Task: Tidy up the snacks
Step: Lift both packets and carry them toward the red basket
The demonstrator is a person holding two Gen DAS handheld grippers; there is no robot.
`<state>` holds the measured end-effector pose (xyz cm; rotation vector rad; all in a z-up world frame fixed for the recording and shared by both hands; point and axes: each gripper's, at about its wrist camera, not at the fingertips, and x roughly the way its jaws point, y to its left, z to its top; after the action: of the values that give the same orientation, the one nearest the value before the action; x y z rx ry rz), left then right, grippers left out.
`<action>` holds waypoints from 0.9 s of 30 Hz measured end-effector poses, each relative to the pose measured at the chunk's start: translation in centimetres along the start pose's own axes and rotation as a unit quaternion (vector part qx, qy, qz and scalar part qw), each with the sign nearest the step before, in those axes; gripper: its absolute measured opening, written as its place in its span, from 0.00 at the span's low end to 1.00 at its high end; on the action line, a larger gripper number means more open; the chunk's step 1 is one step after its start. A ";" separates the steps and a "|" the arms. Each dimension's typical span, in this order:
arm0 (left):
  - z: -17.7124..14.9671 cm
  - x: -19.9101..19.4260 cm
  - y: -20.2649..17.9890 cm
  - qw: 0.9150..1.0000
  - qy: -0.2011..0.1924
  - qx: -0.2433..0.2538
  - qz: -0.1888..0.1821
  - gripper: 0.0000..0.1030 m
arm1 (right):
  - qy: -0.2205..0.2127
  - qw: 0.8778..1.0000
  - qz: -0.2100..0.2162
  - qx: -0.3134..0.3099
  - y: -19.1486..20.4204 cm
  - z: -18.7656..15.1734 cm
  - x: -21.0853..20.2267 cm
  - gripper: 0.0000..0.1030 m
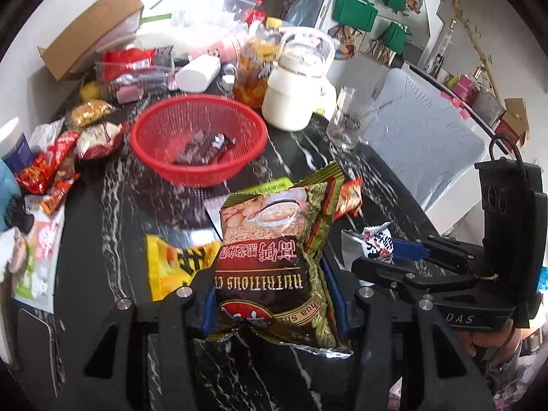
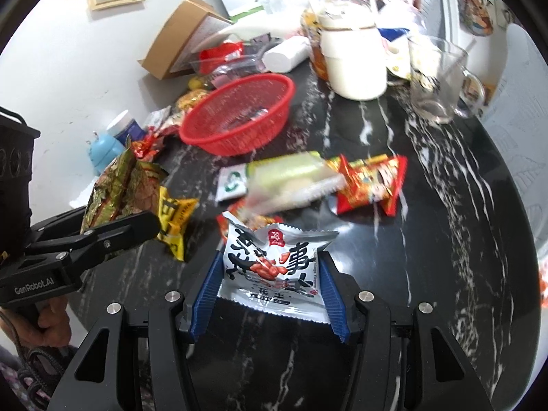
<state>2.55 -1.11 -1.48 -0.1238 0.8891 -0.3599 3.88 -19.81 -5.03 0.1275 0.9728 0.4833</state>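
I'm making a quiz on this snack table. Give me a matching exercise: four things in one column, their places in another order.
1. cereal packet
2. white peanut packet
3. dark wrapped bar
4. yellow packet

A. lying on the black table
B. in the red basket
C. in the right tool
D. in the left tool

Pairs: 1-D, 2-C, 3-B, 4-A
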 end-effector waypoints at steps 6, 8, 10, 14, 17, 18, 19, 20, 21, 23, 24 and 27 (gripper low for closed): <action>2.2 -1.4 0.2 0.999 -0.038 0.005 0.008 0.48 | -0.023 0.999 0.004 -0.037 1.2 2.5 -0.8 0.53; 3.0 -1.8 0.3 0.999 -0.050 0.006 0.009 0.48 | -0.032 0.998 0.006 -0.050 1.6 3.5 -1.0 0.53; 3.9 -2.3 0.4 0.998 -0.064 0.009 0.010 0.48 | -0.041 0.997 0.010 -0.061 1.9 4.7 -1.3 0.53; 5.7 -3.0 0.7 0.996 -0.088 0.015 0.015 0.48 | -0.058 0.995 0.017 -0.081 2.7 6.8 -1.8 0.53; 6.9 -3.3 1.0 0.995 -0.102 0.014 0.015 0.48 | -0.069 0.993 0.021 -0.093 3.3 8.4 -2.0 0.53; 7.3 -3.3 1.1 0.994 -0.106 0.014 0.016 0.48 | -0.072 0.992 0.023 -0.096 3.3 9.0 -2.1 0.53; 7.8 -3.4 1.3 0.994 -0.111 0.014 0.017 0.48 | -0.076 0.992 0.024 -0.099 3.4 9.4 -2.1 0.53; 8.3 -3.4 1.5 0.993 -0.116 0.014 0.018 0.48 | -0.078 0.992 0.025 -0.100 3.5 9.7 -2.1 0.53; 8.7 -3.4 1.6 0.993 -0.119 0.014 0.020 0.48 | -0.082 0.991 0.026 -0.103 3.6 10.4 -2.1 0.53; 9.6 -3.3 2.0 0.992 -0.127 0.015 0.024 0.48 | -0.088 0.990 0.027 -0.107 3.7 11.4 -2.0 0.53; 9.8 -3.2 2.1 0.991 -0.129 0.016 0.026 0.48 | -0.091 0.989 0.028 -0.109 3.8 11.9 -2.0 0.53; 11.3 -2.8 2.8 0.990 -0.136 0.017 0.033 0.48 | -0.100 0.988 0.029 -0.114 3.8 13.5 -1.8 0.53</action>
<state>10.45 2.01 6.95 -0.1096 0.6152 -0.2887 12.81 -15.79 5.10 -0.0032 0.7136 0.6193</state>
